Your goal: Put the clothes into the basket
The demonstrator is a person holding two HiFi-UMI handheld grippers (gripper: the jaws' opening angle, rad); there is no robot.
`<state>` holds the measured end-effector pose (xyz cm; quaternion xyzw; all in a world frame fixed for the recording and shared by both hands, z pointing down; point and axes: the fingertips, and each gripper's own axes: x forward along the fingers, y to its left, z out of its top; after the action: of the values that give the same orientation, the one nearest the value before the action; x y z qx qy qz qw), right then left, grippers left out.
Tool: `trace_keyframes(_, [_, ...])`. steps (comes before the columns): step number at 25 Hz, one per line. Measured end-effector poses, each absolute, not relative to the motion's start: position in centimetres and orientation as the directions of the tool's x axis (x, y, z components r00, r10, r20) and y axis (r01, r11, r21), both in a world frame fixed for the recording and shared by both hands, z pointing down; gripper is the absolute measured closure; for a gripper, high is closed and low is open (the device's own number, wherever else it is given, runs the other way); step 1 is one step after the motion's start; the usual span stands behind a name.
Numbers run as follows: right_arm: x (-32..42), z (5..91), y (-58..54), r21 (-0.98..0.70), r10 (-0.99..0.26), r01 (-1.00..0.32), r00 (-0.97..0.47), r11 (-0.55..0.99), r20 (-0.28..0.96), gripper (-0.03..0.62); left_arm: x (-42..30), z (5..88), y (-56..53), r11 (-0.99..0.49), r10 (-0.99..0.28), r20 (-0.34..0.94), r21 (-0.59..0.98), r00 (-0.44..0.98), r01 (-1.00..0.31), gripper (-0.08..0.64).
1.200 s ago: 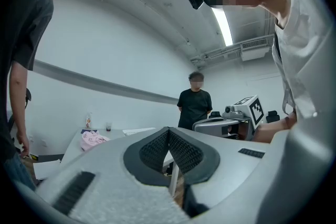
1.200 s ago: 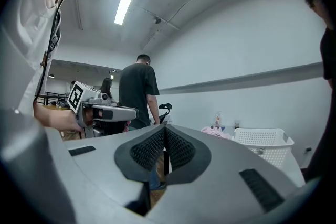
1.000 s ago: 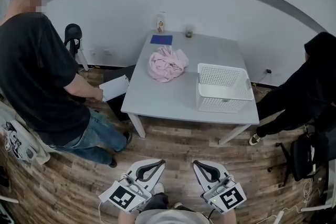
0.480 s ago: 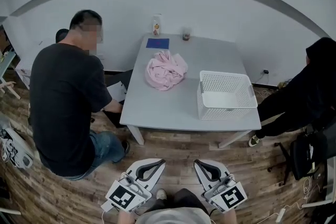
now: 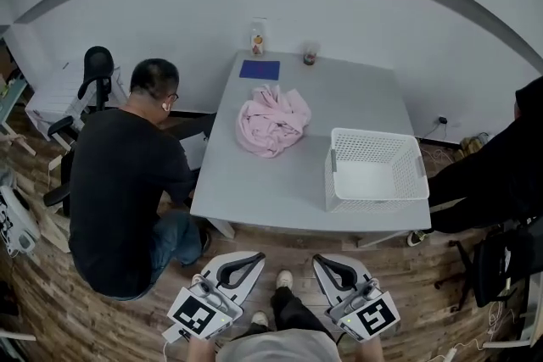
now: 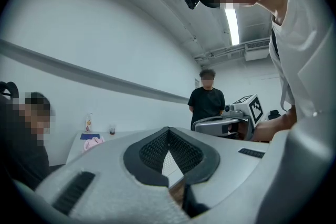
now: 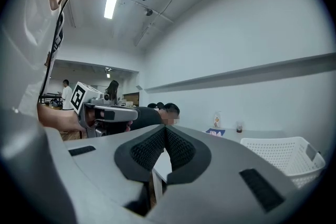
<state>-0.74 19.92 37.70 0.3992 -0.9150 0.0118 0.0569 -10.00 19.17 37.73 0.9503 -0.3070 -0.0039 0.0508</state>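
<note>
Person (image 5: 127, 199) crouched just beside the table's (image 5: 254, 191) L edge. A wide swing of the L gripper (image 5: 254, 258) on the way in could've clipped that shoulder. L gripper: jaws pinched together, nothing btwn them, held low and well short of the table. Going at cloth like that would only shove it, so jaws needed to open first.

Clothes (image 5: 271, 121): one pink heap on the tabletop, L of centre, apart from the basket. Loose, bunched folds, so a pinch on one edge would prob lift only part, w/ the rest dragging across the table or dropping over the near edge. Bottle (image 5: 258, 38), blue pad (image 5: 260, 69) and cup (image 5: 310, 57) stood at the far edge behind the heap. Overreach or trailing cloth could tip the bottle or cup.

R gripper (image 5: 321, 263): also closed tight, empty, low, well short of the table.

Basket (image 5: 373, 174): white, empty, near the table's R front corner, close to the edge. Looked light, so cloth snagging the rim, or a bump, could slide it off. Second person (image 5: 501, 174) sat just beyond that corner, so same elbow-room risk.
</note>
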Motion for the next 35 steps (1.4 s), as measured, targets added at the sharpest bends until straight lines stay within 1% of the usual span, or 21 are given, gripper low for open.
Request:
trace_keyframes(3, [0.0,37.7,17.3,0.009,-0.712,-0.716,-0.693,0.698,0.113,0.588,-9.0,37.6,16.6,-0.798,-0.593,0.030,0.111,0.804,-0.593,0.555])
trace_keyframes(7, [0.8,37.7,14.2,0.004,-0.692,-0.696,-0.714,0.718,0.110,0.588,-8.0,37.3,13.3,-0.789,-0.612,-0.008,0.071,0.791,-0.610,0.555])
trace_keyframes(9, [1.3,37.6,12.7,0.000,-0.687,-0.691,-0.719,0.723,0.103,0.588,-7.8,37.3,11.9,-0.780,-0.624,-0.006,0.065,0.781,-0.623,0.554])
trace_keyframes(18, [1.1,36.7,8.0,-0.009,-0.674,-0.676,-0.735,0.737,0.072,0.588,-8.7,36.8,7.8,-0.748,-0.661,-0.005,0.076,0.750,-0.659,0.555])
trace_keyframes(23, [0.1,37.0,5.4,-0.011,-0.683,-0.686,-0.725,0.727,0.083,0.588,-9.5,36.8,5.3,-0.762,-0.646,-0.009,0.079,0.764,-0.643,0.554])
trace_keyframes(28, [-1.0,38.0,2.0,-0.011,-0.710,-0.714,-0.697,0.700,0.100,0.588,-10.7,38.1,2.1,-0.779,-0.616,0.044,0.113,0.786,-0.617,0.554])
trace_keyframes(35, [-2.5,38.6,-3.1,-0.018,-0.737,-0.742,-0.667,0.670,0.107,0.588,-12.3,38.7,-3.3,-0.798,-0.588,0.037,0.139,0.808,-0.586,0.555])
